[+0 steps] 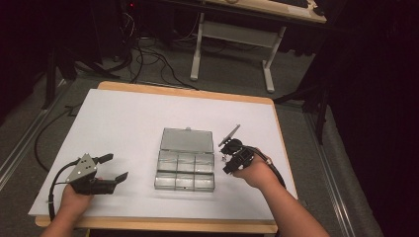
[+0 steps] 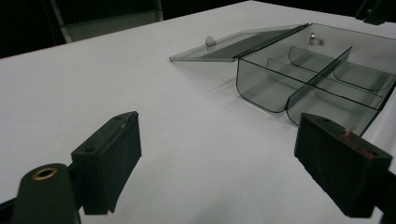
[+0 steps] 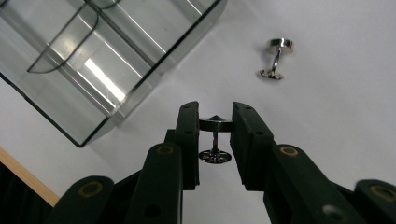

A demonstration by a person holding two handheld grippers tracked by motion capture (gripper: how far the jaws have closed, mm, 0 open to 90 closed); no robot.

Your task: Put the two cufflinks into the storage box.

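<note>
A clear plastic compartment box [image 1: 184, 170] lies open at the table's centre, its lid [image 1: 187, 140] folded flat on the far side. Just right of the box, my right gripper [image 1: 226, 157] points down at the table. In the right gripper view that gripper [image 3: 215, 114] is shut on a small silver cufflink [image 3: 215, 125], held by its round head just above the white surface. A second cufflink [image 3: 275, 58] lies loose on the table beyond it. My left gripper [image 1: 116, 167] rests at the front left, open with nothing between its fingers, facing the box [image 2: 317, 79].
The white table top [image 1: 123, 123] has a wooden edge [image 1: 158, 224] along the front. The box's compartments [image 3: 107, 51] look empty. Beyond the table, cables [image 1: 148, 59] lie on the floor by the white legs of a desk [image 1: 232, 34].
</note>
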